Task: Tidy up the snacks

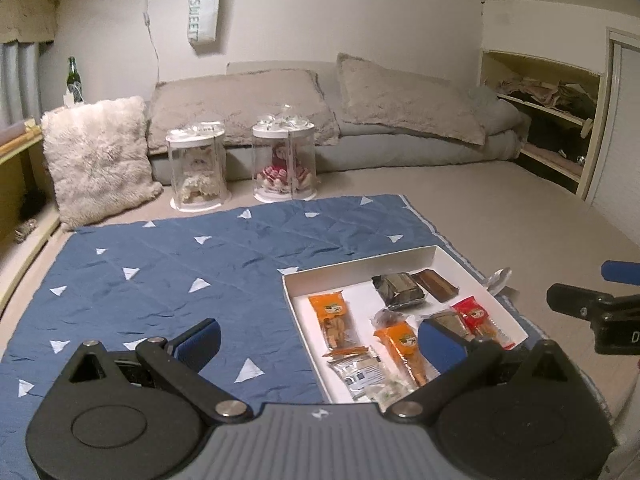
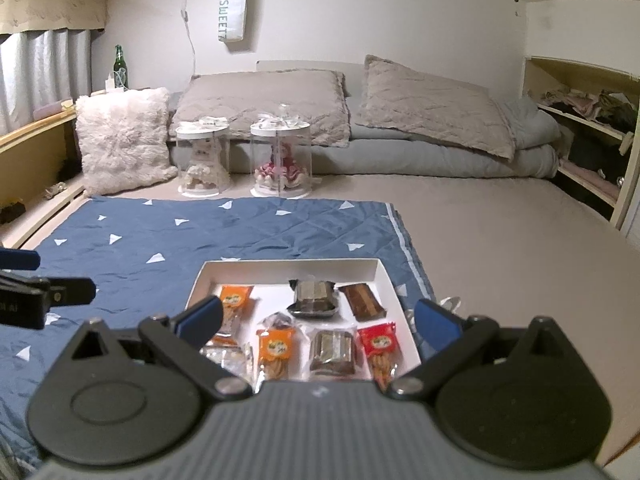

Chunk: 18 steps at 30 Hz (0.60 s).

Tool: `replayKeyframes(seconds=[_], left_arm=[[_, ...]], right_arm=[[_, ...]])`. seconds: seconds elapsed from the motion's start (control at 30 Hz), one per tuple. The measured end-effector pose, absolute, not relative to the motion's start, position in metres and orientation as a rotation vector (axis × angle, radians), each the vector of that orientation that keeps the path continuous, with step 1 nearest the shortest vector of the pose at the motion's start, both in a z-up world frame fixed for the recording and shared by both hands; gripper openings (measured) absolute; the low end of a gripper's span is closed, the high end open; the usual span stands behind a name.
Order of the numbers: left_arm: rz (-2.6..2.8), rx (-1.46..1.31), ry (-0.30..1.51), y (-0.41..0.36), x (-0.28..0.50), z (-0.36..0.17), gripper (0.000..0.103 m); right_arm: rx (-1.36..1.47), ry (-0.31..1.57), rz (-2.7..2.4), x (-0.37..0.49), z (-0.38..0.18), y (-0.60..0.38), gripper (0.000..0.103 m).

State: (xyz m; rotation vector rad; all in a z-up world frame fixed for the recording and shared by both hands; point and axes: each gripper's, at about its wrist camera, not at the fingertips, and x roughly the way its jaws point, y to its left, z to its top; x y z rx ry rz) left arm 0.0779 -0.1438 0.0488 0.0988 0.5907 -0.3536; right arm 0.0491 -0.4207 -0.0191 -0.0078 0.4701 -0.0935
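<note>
A shallow white box [image 2: 288, 266] [image 1: 360, 262] lies on the blue quilt and holds several wrapped snacks. Among them are two orange packets [image 2: 276, 346] [image 1: 332, 312], a red packet [image 2: 380, 344] [image 1: 478, 316], dark foil-wrapped cakes [image 2: 314, 298] [image 1: 398, 290] and a brown bar [image 2: 362, 300] [image 1: 434, 286]. My right gripper [image 2: 318, 322] hovers open over the box's near half, nothing between its blue pads. My left gripper [image 1: 320, 340] is open too, its right pad over the box's near edge and its left pad over the quilt. Each gripper shows at the edge of the other's view.
The blue quilt [image 1: 180, 264] with white triangles covers the floor to the left. Two clear cylinder cases with dolls [image 2: 280, 156] stand behind it, beside a fluffy white cushion [image 2: 124, 136]. Grey bedding [image 2: 420, 136] lines the back wall; shelves [image 2: 592, 136] stand at right.
</note>
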Motion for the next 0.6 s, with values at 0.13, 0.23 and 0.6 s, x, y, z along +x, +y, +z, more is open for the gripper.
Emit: replayKeyframes(seconds=[0.13, 0.23, 0.6], left_arm=[[-0.329, 0.1, 0.585, -0.138, 0.07, 0.043, 0.103], [-0.319, 0.096, 0.591, -0.132, 0.067, 0.039, 0.103], [-0.299, 0.105, 0.579, -0.124, 0.055, 0.032, 0.103]], right_arm=[[0.004, 0.471, -0.09, 0.041, -0.025, -0.42, 0.102], [-0.003, 0.467, -0.09, 0.037, -0.027, -0.422, 0.102], [-0.021, 0.467, -0.05, 0.028, -0.033, -0.421, 0.102]])
